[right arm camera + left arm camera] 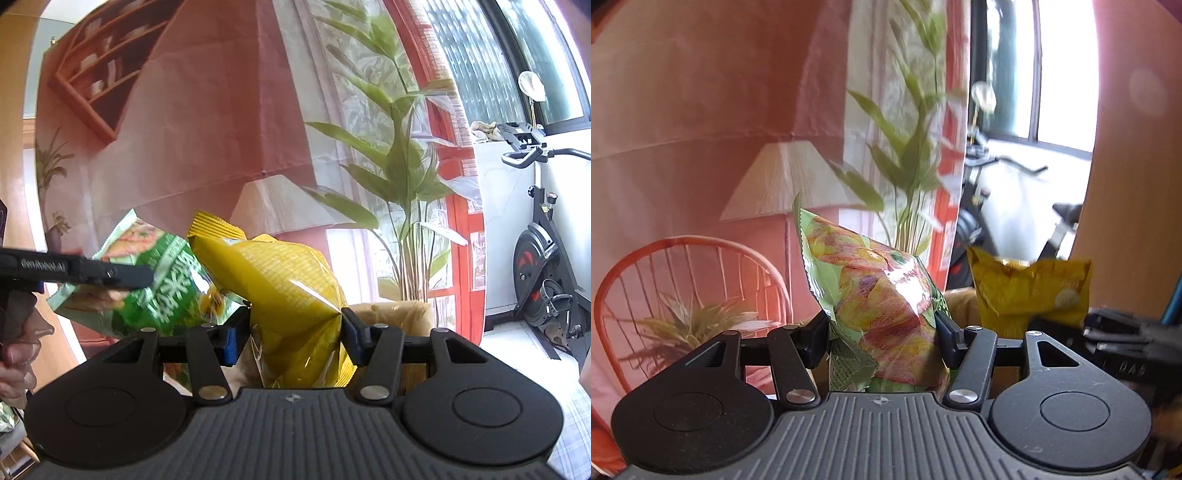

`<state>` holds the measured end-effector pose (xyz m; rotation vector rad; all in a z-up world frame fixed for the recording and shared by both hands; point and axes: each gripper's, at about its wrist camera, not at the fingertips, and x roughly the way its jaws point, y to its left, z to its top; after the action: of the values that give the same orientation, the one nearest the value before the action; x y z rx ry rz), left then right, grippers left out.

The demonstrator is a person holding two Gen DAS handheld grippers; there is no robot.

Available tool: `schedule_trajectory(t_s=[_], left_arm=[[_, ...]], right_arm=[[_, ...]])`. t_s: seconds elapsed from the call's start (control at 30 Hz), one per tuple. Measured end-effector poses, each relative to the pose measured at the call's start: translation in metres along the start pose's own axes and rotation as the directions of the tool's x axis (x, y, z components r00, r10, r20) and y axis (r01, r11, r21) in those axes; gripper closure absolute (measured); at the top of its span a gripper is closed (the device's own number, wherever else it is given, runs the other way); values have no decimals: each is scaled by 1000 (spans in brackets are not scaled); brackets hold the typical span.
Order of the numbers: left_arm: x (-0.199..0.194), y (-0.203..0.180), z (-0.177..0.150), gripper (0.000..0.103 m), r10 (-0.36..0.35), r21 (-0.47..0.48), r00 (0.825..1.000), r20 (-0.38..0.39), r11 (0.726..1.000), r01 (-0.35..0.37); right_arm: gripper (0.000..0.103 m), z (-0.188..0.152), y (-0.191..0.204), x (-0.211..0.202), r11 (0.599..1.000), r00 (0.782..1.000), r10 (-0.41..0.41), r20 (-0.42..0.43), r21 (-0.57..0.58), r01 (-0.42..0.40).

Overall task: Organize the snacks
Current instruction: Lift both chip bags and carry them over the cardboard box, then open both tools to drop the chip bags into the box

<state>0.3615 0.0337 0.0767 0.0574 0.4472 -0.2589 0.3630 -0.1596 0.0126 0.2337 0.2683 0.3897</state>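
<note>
My left gripper is shut on a green snack bag with a pink and yellow picture, held up in the air. The same bag shows at the left of the right wrist view, with the left gripper's black body across it. My right gripper is shut on a yellow snack bag, also held up. That yellow bag shows at the right of the left wrist view, beside the green one and apart from it.
A cardboard box rim shows below and behind the yellow bag. A printed backdrop with a lamp, a chair and plants hangs behind. An exercise bike stands at the right by the window.
</note>
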Motion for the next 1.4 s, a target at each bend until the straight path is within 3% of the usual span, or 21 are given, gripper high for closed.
schedule_trajectory(t_s=[0.2,0.37,0.5,0.63,0.8,0.87,1.07,1.2,1.4], left_arm=[[54,-11,-2,42,52,117,991,-121,992,-38],[92,-17,-9,42,134,230,973,-190,969,-88],[111,-16,-15,42,118,253,959,-258,966,-51],[125,-27,-25,41,138,352,945,-298,936,-25],[146,-29,-38,41,155,383,909,-388,924,6],[153,-24,-40,41,154,363,898,-412,932,7],[155,-15,-33,36,123,318,896,-426,948,21],[146,-16,-34,27,102,289,899,-426,957,28],[134,-17,-32,25,65,242,912,-406,970,39]], right_arm=[[48,6,-16,39,1000,998,-19,-62,13,19],[48,-2,-28,67,997,988,-62,-143,46,69],[48,-9,-36,83,989,978,-91,-189,95,110],[48,-13,-39,93,986,971,-103,-217,105,128],[48,-18,-38,102,984,962,-118,-245,100,146],[48,-20,-38,104,984,959,-126,-255,92,154],[48,-23,-37,108,983,952,-140,-272,74,166],[48,-23,-37,111,982,949,-151,-278,68,177],[42,-27,-38,114,981,941,-166,-295,51,189]])
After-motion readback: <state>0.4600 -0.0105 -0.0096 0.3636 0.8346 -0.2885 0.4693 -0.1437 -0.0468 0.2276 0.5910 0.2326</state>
